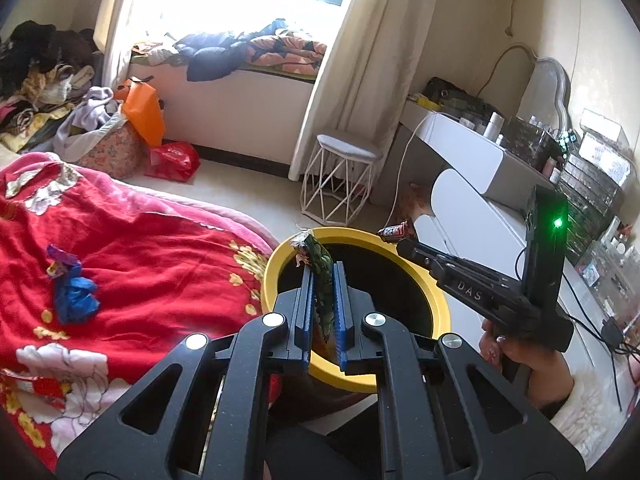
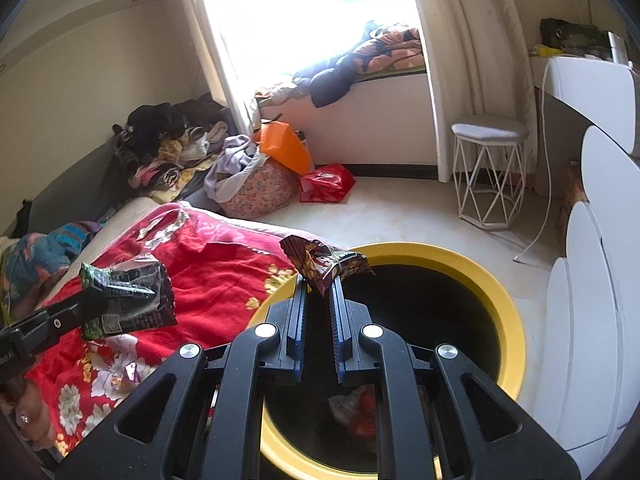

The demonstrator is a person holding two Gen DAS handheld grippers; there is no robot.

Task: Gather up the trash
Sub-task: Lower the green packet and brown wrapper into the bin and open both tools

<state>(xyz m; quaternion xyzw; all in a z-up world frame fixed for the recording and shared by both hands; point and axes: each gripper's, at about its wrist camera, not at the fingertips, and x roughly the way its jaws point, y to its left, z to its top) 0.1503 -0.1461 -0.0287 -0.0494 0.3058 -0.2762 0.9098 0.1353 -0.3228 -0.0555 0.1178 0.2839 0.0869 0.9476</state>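
My left gripper (image 1: 323,270) is shut on a green snack wrapper (image 1: 318,264) and holds it over the near rim of a yellow bin (image 1: 280,256) with a black inside. My right gripper (image 2: 318,280) is shut on a dark red snack wrapper (image 2: 326,262) above the same yellow bin (image 2: 508,312), near its left rim. In the left wrist view the right gripper (image 1: 400,242) reaches in from the right with the red wrapper (image 1: 394,232) at its tip. The right wrist view shows the left gripper (image 2: 94,298) at the left with the green wrapper (image 2: 132,300). Crumpled trash (image 2: 354,406) lies at the bin's bottom.
A bed with a red flowered blanket (image 1: 132,248) lies left of the bin; a blue and purple wrapper (image 1: 72,288) and a red packet (image 1: 36,388) rest on it. A white wire stool (image 1: 344,176), a white dresser (image 1: 480,184) and bags (image 1: 172,160) stand around the floor.
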